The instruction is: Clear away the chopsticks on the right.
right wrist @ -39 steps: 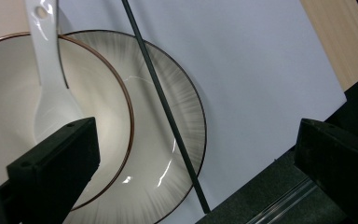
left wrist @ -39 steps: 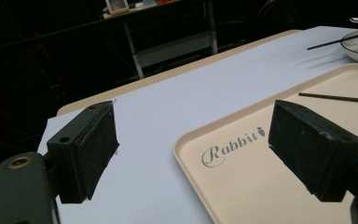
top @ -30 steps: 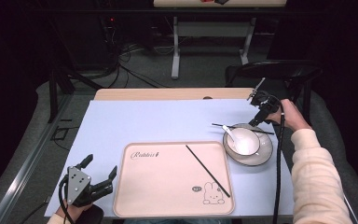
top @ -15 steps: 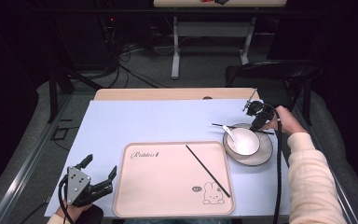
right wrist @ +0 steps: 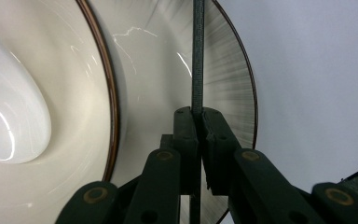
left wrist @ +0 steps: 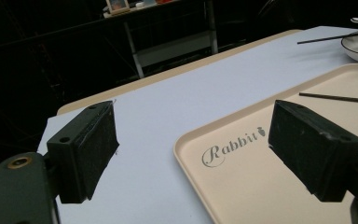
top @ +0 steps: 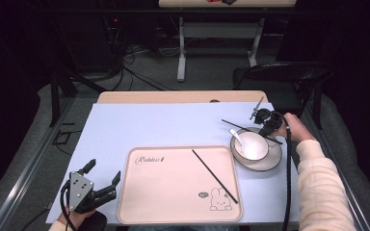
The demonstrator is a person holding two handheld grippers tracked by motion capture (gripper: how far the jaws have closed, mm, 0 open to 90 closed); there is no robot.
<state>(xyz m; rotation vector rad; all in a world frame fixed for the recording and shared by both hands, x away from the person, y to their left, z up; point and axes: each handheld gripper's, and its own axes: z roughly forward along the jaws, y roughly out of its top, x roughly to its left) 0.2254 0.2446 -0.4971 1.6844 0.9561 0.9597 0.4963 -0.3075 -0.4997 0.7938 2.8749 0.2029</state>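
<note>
Chopstick, high view: one black chopstick (top: pixel 251 131) lies across the far rim of the plate (top: pixel 270 159), its right end at the right gripper (top: pixel 265 122); a second chopstick (top: pixel 215 175) lies slantwise on the beige tray (top: pixel 173 192).
Bowl, high view: a white bowl (top: pixel 251 146) sits on the plate, with a white spoon (top: pixel 236 136) resting in it toward the left.
Table, high view: a pale blue mat (top: pixel 149 125) covers the tabletop; the tray is at the near middle, the plate just beside its right edge.
Left gripper, high view: the left gripper (top: pixel 99 185) is at the near left corner of the mat, beside the tray, jaws spread and holding nothing.
Left gripper view: the two black jaws stand wide apart over the mat (left wrist: pixel 158 112) and the tray's (left wrist: pixel 242 186) lettered corner; the tray's chopstick (left wrist: pixel 338 98) and the plate (left wrist: pixel 356 49) show at the far right.
Right gripper view: the right gripper (right wrist: pixel 198 122) has its jaws pressed together on the thin dark chopstick (right wrist: pixel 197 56), which runs straight up across the plate's (right wrist: pixel 228 84) rim; the bowl's (right wrist: pixel 51 93) brown-edged rim is at the left.
</note>
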